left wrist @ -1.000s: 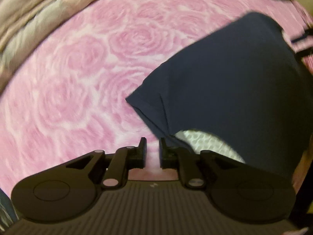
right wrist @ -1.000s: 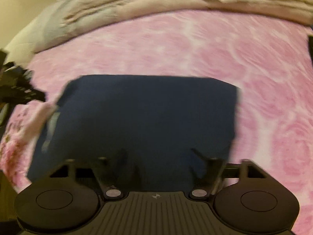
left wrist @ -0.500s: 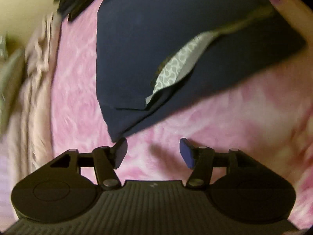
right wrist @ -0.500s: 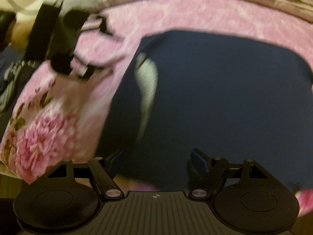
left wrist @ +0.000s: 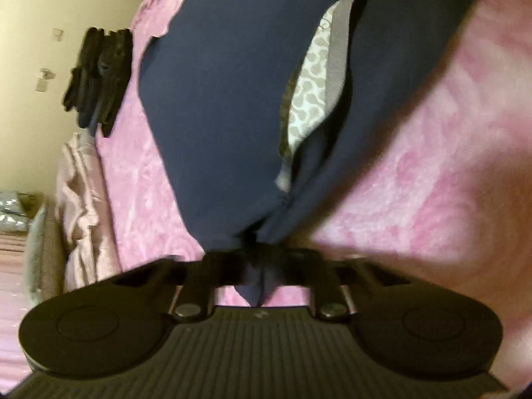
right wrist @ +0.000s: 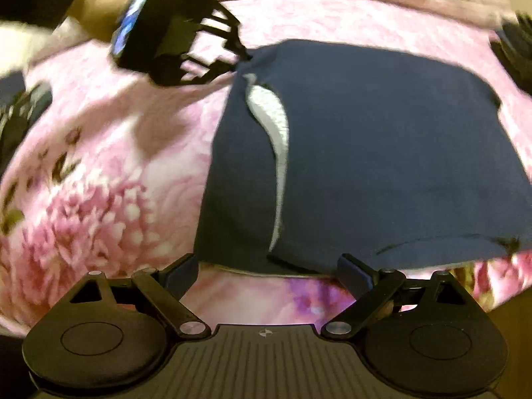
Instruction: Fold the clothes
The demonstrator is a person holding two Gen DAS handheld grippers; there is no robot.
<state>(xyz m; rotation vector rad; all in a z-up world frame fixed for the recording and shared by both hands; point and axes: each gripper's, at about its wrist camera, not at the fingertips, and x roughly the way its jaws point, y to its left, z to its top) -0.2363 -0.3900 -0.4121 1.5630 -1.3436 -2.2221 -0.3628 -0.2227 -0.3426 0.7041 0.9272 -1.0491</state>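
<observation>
The left gripper's point(left wrist: 261, 266) fingertips are buried in bunched navy garment point(left wrist: 216, 99), apparently clamped.

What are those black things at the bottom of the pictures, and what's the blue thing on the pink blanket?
The black things are tongs with two fingers. A person holds one in each hand, and each has a small camera looking forward along its fingers, so there are two pictures: one from the left hand, one from the right.

The blue thing is a navy shirt being folded. It lies on a pink flowery bedspread. A patterned white lining shows at its open edge.

The left tongs are shut, pinching a corner of the shirt. The right tongs are open, just at the shirt's near edge, holding nothing. The right picture also shows the left tongs from afar.
</observation>
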